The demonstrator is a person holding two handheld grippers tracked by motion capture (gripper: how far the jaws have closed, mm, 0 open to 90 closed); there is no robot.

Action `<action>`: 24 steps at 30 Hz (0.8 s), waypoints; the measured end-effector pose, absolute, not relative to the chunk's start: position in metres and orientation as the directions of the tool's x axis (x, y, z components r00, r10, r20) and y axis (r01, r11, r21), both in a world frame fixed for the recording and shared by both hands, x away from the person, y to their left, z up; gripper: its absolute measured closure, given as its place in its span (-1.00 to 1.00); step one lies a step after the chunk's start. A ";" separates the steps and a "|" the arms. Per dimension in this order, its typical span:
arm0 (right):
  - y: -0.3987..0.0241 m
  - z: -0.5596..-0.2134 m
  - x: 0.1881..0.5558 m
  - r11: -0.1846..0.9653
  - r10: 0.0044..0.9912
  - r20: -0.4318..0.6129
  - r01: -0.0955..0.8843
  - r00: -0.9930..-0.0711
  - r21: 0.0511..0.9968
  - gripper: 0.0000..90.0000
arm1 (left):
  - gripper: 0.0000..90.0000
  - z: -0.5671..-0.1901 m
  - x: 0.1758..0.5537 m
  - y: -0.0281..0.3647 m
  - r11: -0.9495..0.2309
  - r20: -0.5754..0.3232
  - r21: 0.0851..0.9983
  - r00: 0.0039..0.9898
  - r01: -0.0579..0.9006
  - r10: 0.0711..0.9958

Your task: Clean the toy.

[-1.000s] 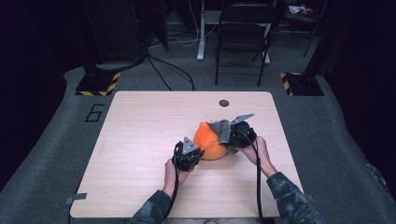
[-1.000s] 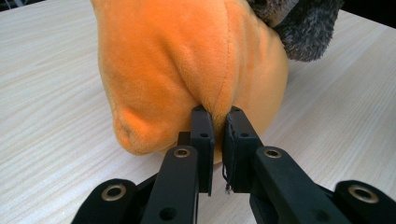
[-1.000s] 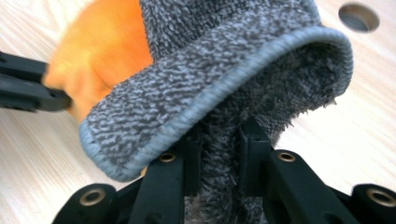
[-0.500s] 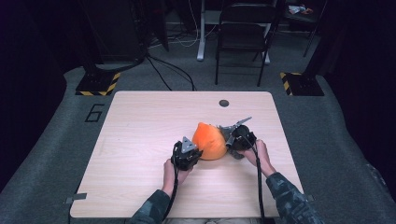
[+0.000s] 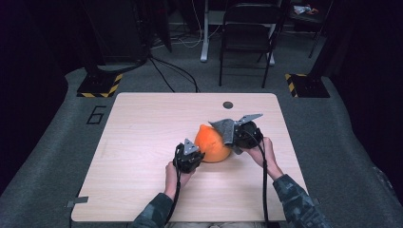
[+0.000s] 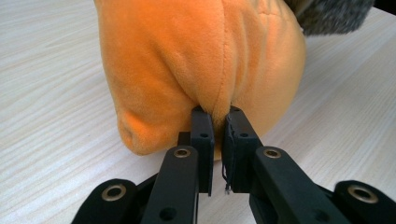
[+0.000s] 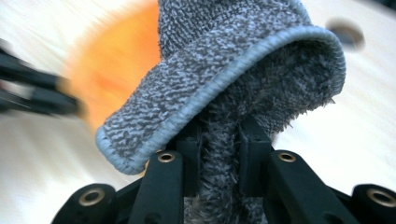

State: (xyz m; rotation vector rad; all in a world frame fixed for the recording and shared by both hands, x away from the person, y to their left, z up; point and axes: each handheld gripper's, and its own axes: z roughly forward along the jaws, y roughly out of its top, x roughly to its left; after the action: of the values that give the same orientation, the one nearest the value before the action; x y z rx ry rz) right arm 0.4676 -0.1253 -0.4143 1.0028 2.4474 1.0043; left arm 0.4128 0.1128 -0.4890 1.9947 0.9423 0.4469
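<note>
Against the earlier frames, we saw the right hand-held gripper (image 5: 227, 134) carry the grey cloth (image 5: 223, 128) a little higher and closer over the orange plush (image 5: 212, 144); a second before, the cloth had sat further toward the right edge of the bench (image 5: 142, 123). The left hand-held gripper (image 5: 196, 154) and the plush had kept their place.

In the left gripper view we found the left hand-held gripper (image 6: 217, 116) closed on a fold of the plush (image 6: 196, 60) at its near, lower side, the jaws almost together with the fabric pinched between them. In the right gripper view the right hand-held gripper (image 7: 222, 133) was clamped on the cloth (image 7: 233, 60), whose hemmed edge arched over the jaws; the plush (image 7: 116, 60) showed blurred behind it.

The plush rested on the bench right of centre, nearer the front edge than the back, with the cloth touching its upper right side. A dark round spot (image 5: 228, 105) lay near the back edge, well apart from the plush. We saw wide bare wood toward the left edge and the back left corner, a narrower strip toward the right edge, and bare wood between the hands and the front edge.
</note>
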 end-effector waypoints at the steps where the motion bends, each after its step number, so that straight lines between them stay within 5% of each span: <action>1: -0.119 -0.410 0.462 0.515 0.688 -0.027 0.462 -0.725 0.722 0.65 | 0.86 -0.489 0.413 0.113 -0.347 -0.035 0.824 0.652 0.448 0.757; 6: -0.102 -0.416 0.456 0.576 0.653 -0.072 0.433 -0.754 0.693 0.64 | 0.86 -0.490 0.414 0.114 -0.345 -0.041 0.821 0.650 0.455 0.759; 24: -0.131 -0.462 0.487 0.576 0.739 -0.029 0.608 -0.673 0.546 0.64 | 0.86 -0.492 0.416 0.117 -0.331 -0.052 0.822 0.641 0.463 0.766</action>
State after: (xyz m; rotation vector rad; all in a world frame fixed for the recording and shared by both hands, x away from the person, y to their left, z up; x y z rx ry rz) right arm 0.4866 -0.1310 -0.4618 1.1157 2.5548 0.7423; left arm 0.4160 0.1169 -0.4924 1.9870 0.9612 0.4382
